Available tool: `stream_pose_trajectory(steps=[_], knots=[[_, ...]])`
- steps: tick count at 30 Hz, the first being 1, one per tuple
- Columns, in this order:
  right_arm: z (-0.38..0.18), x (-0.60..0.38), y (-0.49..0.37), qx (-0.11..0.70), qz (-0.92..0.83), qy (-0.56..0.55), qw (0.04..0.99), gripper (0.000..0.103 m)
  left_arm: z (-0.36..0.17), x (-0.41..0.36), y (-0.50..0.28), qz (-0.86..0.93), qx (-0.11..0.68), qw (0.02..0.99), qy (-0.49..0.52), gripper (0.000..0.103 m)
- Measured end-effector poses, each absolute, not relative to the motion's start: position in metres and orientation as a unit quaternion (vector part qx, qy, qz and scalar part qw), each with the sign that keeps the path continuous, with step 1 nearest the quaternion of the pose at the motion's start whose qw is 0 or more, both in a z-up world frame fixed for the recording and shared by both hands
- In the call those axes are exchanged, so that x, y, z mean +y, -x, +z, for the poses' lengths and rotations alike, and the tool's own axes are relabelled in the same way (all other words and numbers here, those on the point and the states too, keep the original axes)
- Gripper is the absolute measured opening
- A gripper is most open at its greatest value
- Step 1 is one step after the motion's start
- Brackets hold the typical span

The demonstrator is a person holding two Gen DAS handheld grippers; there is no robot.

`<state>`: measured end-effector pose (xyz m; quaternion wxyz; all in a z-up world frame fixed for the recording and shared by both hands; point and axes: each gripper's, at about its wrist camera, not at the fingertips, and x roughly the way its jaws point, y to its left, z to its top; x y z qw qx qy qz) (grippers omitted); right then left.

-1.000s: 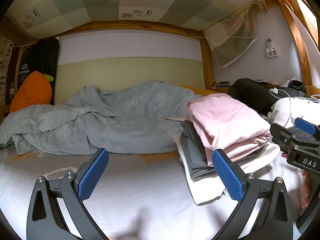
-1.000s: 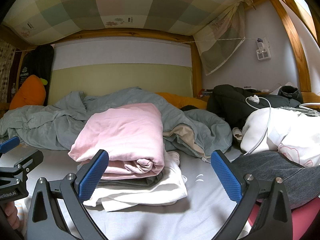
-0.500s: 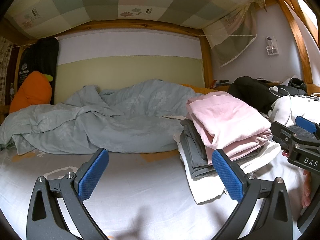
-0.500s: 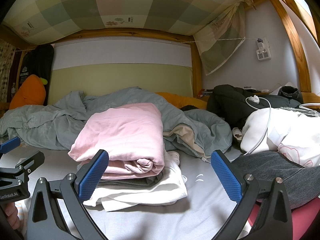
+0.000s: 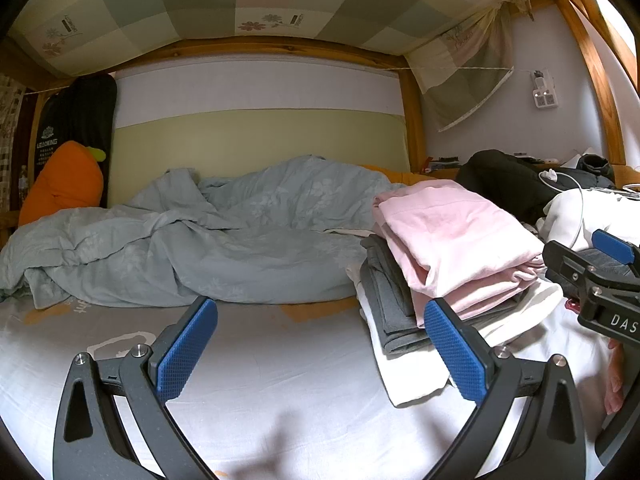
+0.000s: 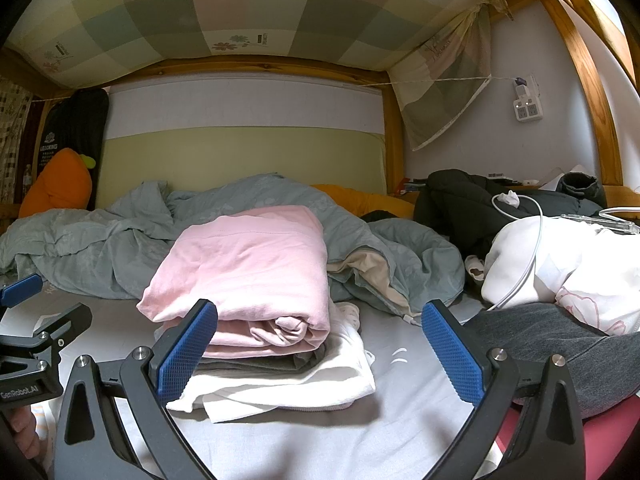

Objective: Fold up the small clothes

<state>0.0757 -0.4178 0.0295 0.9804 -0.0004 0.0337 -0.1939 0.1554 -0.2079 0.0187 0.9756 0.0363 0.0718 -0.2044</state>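
A stack of folded clothes lies on the bed sheet: a pink garment (image 6: 248, 264) on top, a grey one (image 5: 390, 300) under it, a white one (image 6: 280, 384) at the bottom. The pink garment also shows in the left wrist view (image 5: 452, 240). My left gripper (image 5: 320, 344) is open and empty, low over the bare sheet to the left of the stack. My right gripper (image 6: 320, 344) is open and empty, just in front of the stack. Each gripper shows at the edge of the other's view: the right gripper (image 5: 592, 276), the left gripper (image 6: 32, 328).
A crumpled grey-blue duvet (image 5: 200, 240) lies along the back. An orange carrot plush (image 5: 64, 184) leans at back left. Dark clothes (image 6: 480, 200), a white bundle (image 6: 560, 256) with a charging cable and a grey garment (image 6: 552, 344) lie to the right. Wooden bunk posts frame the bed.
Almost nothing has moved. The left wrist view has shifted very slightly; both grippers stay open and the stack is undisturbed.
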Motion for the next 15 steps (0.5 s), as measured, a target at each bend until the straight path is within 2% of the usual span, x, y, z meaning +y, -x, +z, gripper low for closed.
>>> stream_pose_trajectory(steps=[15], knots=[[0.0297, -0.4184, -0.0767, 0.035, -0.193, 0.001, 0.981, 0.103, 0.0183, -0.2073, -0.1558, -0.204, 0.074, 0.975, -0.038, 0.103]])
